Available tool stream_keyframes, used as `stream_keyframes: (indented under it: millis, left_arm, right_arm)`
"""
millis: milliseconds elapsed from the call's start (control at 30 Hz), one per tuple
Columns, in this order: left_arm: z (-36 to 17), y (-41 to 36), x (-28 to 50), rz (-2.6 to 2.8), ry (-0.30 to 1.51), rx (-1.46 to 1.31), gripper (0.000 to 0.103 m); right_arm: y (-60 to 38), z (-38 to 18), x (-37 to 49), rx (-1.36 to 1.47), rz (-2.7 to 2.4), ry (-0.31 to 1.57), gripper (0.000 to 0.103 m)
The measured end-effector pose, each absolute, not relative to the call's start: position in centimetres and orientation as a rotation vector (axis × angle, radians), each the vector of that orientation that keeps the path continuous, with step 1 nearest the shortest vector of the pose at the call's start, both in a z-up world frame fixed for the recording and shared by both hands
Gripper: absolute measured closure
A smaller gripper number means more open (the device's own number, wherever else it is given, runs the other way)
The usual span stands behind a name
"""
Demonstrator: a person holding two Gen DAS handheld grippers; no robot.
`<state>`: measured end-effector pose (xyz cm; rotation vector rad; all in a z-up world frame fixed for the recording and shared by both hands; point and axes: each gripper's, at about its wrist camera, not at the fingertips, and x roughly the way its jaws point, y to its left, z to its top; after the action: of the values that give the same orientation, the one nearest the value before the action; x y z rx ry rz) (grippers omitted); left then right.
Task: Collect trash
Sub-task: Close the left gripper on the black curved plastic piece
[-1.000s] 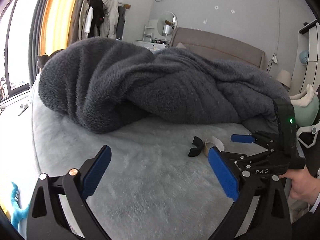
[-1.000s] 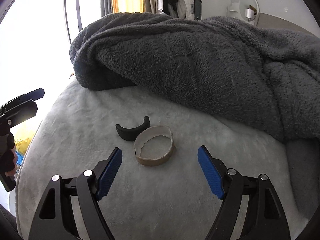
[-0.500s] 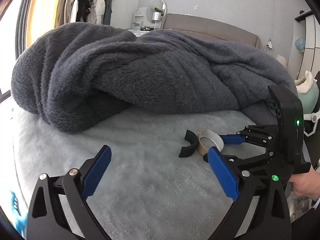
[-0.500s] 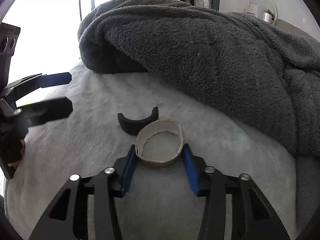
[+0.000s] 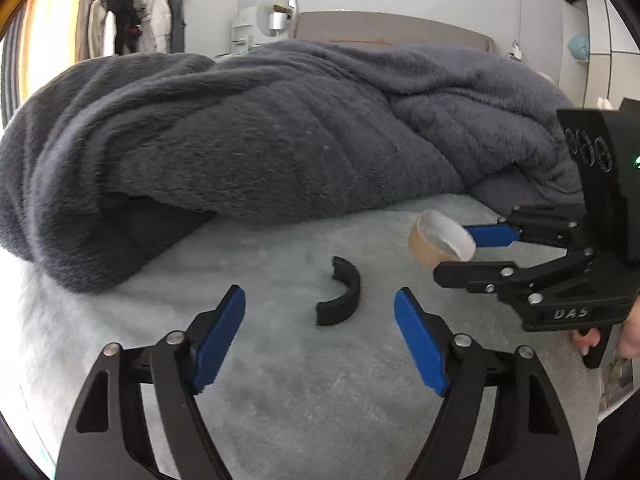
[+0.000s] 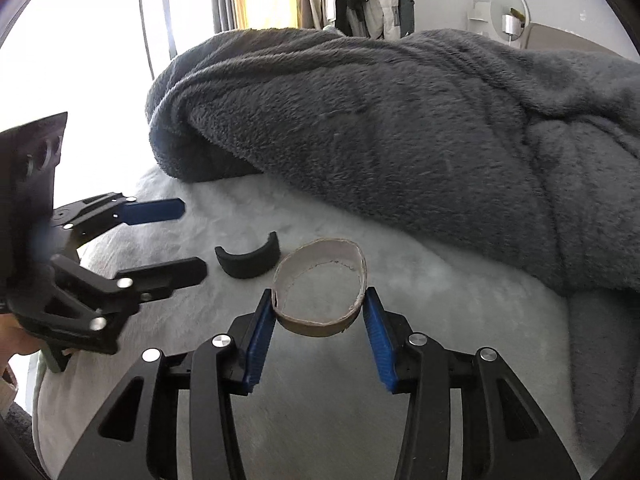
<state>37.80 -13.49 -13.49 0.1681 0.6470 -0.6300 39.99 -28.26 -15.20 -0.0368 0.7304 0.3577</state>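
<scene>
A brown cardboard tape ring [image 6: 316, 326] is squeezed between the blue pads of my right gripper [image 6: 318, 294], which is shut on it. In the left wrist view the ring [image 5: 430, 248] hangs tilted in the right gripper [image 5: 452, 254], apart from the black piece. That curved black plastic piece [image 5: 340, 296] lies on the pale bed cover just ahead of my left gripper [image 5: 320, 320]. The left jaws are closing with the piece in line between them, and the pads do not touch it. The right wrist view shows the piece [image 6: 248, 264] beside the left gripper [image 6: 194, 240].
A bulky dark grey fleece blanket [image 5: 260, 152] is heaped across the bed behind the trash. The fluffy light grey bed cover [image 5: 320, 408] fills the foreground. A person's hand [image 5: 628, 332] holds the right gripper's handle. A clothes rack [image 5: 136, 20] stands far back.
The right gripper shut on the cardboard ring and drew it away from the black piece. The left gripper moved in toward the black piece and its jaws narrowed.
</scene>
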Motion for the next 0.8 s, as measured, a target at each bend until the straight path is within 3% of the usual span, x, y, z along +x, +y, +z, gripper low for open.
stream_keyframes:
  millis: [333,467,667,800]
  left_arm:
    - [-14.8,-15.8,39.9,-0.685,0.715,0.179,0.045]
    - [-15.0,-16.1,40.4,-0.659,0.723,0.182,0.058]
    - [-15.5,-17.4,40.6,-0.669,0.734,0.23,0.058]
    - [-16.1,-18.0,41.3,-0.67,0.758,0.23,0.067]
  right_arm:
    - [-30.6,-15.1,39.3,-0.006,0.346,0.718,0.058]
    - [-31.4,-15.2,39.1,0.007,0.343,0.717,0.058]
    - [-32.5,-14.8,38.5,0.017,0.336,0.709,0.058]
    - [-33.2,-14.8,37.9,0.015,0.333,0.707,0.058]
